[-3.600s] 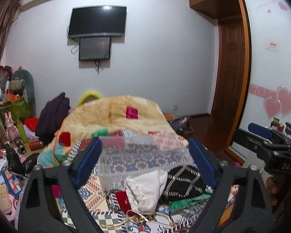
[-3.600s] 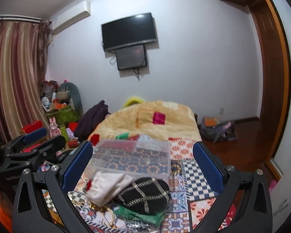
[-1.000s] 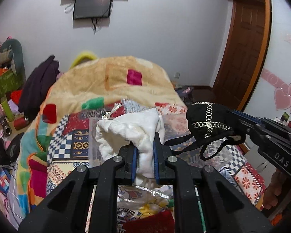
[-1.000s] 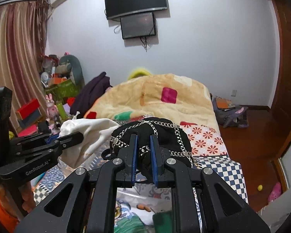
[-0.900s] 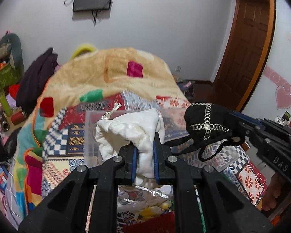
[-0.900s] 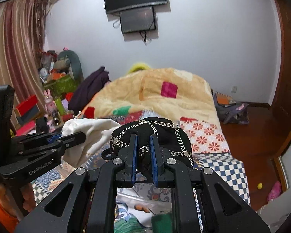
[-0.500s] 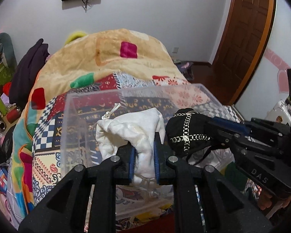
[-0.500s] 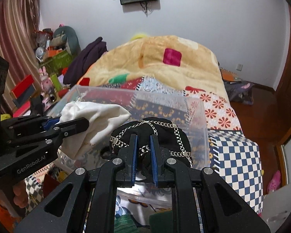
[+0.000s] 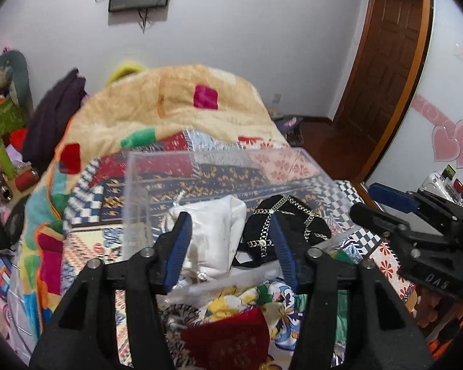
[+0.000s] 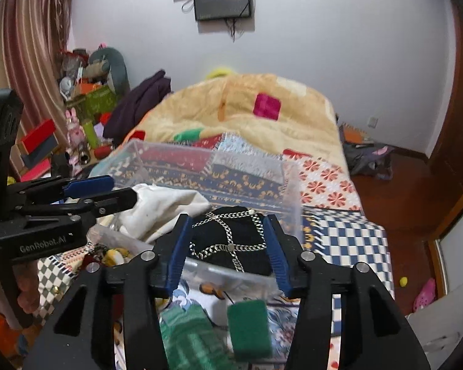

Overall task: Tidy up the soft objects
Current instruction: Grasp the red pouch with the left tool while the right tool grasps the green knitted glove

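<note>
A clear plastic box (image 9: 219, 160) (image 10: 287, 182) stands on the patchwork bed. A white cloth pouch (image 9: 214, 234) (image 10: 163, 206) and a black pouch with silver chains (image 9: 281, 225) (image 10: 231, 240) lie inside it, side by side. My left gripper (image 9: 230, 243) is open, its blue fingers either side of the white pouch. My right gripper (image 10: 227, 243) is open, its fingers either side of the black pouch. Each gripper shows in the other's view, the right one (image 9: 385, 203) and the left one (image 10: 108, 191).
More soft items lie in front of the box: a red cloth (image 9: 231, 336), a yellow-patterned piece (image 9: 237, 302) and green fabric (image 10: 247, 323). A beige blanket (image 9: 176, 104) is heaped behind. Clutter lines the left wall (image 10: 86, 98); a wooden door (image 9: 382, 71) is on the right.
Both grippers lowered their pouches into the clear box and opened, letting go of them. The pouches now rest in the box.
</note>
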`<state>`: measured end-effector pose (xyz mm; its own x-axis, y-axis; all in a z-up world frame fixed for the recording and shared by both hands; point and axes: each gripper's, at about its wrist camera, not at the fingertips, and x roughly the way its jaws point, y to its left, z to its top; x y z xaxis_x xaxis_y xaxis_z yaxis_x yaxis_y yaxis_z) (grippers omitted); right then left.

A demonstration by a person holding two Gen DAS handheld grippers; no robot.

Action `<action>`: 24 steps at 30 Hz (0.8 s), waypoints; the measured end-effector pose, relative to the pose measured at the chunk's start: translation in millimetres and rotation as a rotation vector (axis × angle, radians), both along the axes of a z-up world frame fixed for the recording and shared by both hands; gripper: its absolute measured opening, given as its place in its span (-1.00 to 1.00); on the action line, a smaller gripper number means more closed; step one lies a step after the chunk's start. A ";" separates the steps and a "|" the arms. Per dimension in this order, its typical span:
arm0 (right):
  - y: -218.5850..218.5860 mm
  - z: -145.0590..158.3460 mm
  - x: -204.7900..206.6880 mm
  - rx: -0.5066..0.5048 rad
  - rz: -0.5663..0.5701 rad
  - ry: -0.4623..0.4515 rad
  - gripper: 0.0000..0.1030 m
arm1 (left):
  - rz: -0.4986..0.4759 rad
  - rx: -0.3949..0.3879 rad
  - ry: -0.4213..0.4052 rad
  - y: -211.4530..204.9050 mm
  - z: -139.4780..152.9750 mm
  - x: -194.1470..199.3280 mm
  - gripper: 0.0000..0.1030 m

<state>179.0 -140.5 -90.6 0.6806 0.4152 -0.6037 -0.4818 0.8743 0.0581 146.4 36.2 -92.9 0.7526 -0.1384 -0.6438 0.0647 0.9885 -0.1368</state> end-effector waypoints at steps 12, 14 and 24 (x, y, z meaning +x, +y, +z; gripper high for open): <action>-13.1 -1.8 -33.9 -0.001 -0.034 -0.036 0.33 | 0.046 0.017 -0.084 3.2 7.5 -61.3 0.67; -15.7 -10.9 -39.7 0.000 -0.033 -0.010 0.33 | 0.050 0.020 -0.067 2.2 -3.0 -66.3 0.68; -2.9 -50.8 -59.2 -0.008 0.033 0.087 0.33 | 0.024 0.019 0.021 -8.4 -48.6 -81.3 0.67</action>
<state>119.8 -143.4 -141.4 0.6111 0.4313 -0.6638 -0.5040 0.8586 0.0939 65.1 27.8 -141.5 0.7417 -0.1083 -0.6619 0.0383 0.9921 -0.1195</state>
